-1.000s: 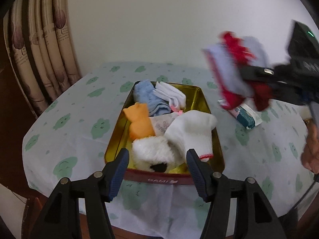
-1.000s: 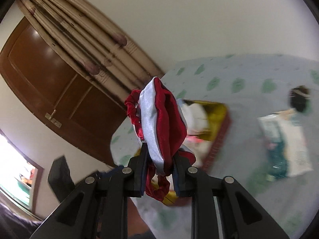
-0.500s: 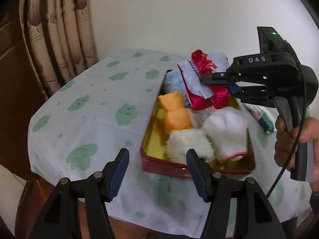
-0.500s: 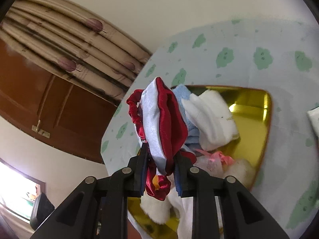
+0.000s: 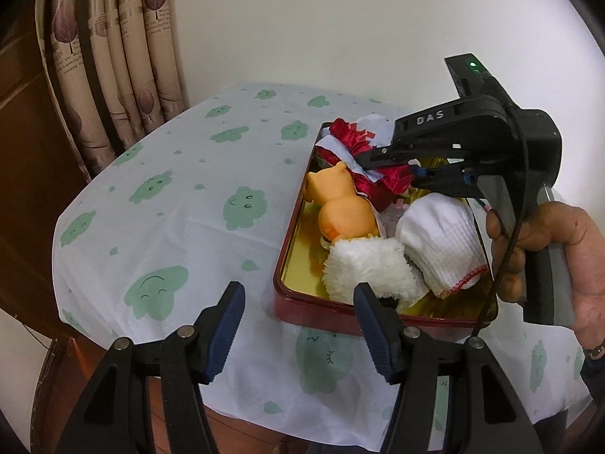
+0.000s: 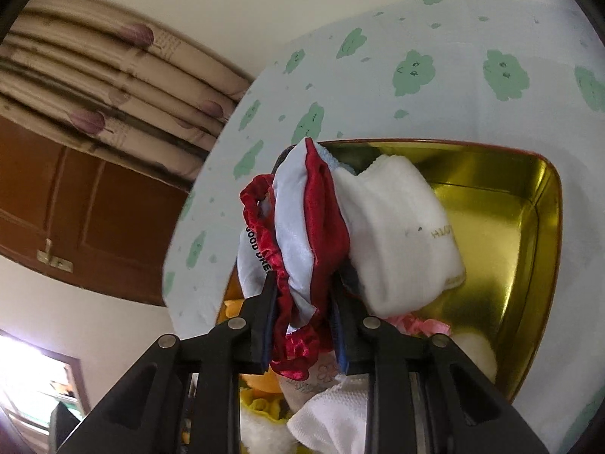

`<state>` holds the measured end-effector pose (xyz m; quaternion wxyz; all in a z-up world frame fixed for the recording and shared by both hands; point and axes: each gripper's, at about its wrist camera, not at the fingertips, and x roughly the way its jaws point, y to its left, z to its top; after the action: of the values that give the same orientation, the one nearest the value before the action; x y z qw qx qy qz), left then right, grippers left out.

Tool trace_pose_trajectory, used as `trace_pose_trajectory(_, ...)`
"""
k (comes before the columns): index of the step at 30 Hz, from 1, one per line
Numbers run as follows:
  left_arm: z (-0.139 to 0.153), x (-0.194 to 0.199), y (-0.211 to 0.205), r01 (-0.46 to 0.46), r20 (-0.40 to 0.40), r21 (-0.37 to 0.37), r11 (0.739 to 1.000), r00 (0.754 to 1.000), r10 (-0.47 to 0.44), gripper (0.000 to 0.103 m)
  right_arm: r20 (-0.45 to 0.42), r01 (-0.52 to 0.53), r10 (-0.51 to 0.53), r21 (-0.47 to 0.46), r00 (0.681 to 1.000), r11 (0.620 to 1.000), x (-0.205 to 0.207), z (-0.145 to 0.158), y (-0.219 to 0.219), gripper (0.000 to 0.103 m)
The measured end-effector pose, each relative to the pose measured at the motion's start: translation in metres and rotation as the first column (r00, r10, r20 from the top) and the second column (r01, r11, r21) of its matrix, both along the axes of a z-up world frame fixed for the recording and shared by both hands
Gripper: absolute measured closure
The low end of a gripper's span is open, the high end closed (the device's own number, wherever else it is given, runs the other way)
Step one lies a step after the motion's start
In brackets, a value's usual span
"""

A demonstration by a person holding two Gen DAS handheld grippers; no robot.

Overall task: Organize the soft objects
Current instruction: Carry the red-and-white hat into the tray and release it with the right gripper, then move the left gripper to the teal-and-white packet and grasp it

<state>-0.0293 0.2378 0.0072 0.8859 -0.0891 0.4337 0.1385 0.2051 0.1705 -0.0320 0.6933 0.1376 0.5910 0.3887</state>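
My right gripper (image 6: 302, 302) is clamped on the red-and-white cloth (image 6: 302, 223), low in the centre of its own view; its jaws have just been easing apart a little, yet the pads still pinch the fabric. In the left view that gripper (image 5: 393, 166) reaches in from the right, holding the cloth (image 5: 351, 143) over the far end of the tin (image 5: 287, 249), right of centre. My left gripper (image 5: 298, 325) stands released at the bottom edge with nothing between its fingers, just short of the tin's near rim. Inside the tin lie an orange toy (image 5: 340, 208), a fluffy white toy (image 5: 370, 268) and a white sock (image 5: 442, 242). The tin rests on the tablecloth (image 5: 170, 204).
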Motion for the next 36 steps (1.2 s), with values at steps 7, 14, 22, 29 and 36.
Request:
trace_pose_trajectory(7,0.0,0.001,-0.002,0.002,0.003,0.01,1.0,1.0,-0.002,0.042,0.033,-0.052,0.055,-0.078,0.998,0.996,0.005,-0.001,0.011,0.079)
trace_pose_trajectory(14,0.0,0.0,-0.003,0.006,0.004,0.021,1.0,1.0,-0.006,0.042,0.195,-0.017,0.033,-0.079,0.98,0.997,-0.008,0.026,-0.001,0.019)
trace_pose_trajectory(22,0.0,-0.001,-0.001,-0.013,0.004,0.02,1.0,1.0,0.013,0.042,0.253,0.021,-0.02,-0.002,0.967,1.0,-0.015,0.046,-0.037,0.019)
trace_pose_trajectory(29,0.005,-0.004,-0.01,-0.006,0.027,0.089,0.996,1.0,0.004,0.042,0.414,0.2,-0.175,-0.018,0.893,0.98,-0.048,0.06,-0.132,0.02)
trace_pose_trajectory(36,0.011,-0.007,-0.039,0.077,0.043,0.162,0.984,0.995,-0.085,0.042,0.585,0.453,-0.157,-0.402,0.796,0.795,-0.076,0.019,-0.275,0.01)
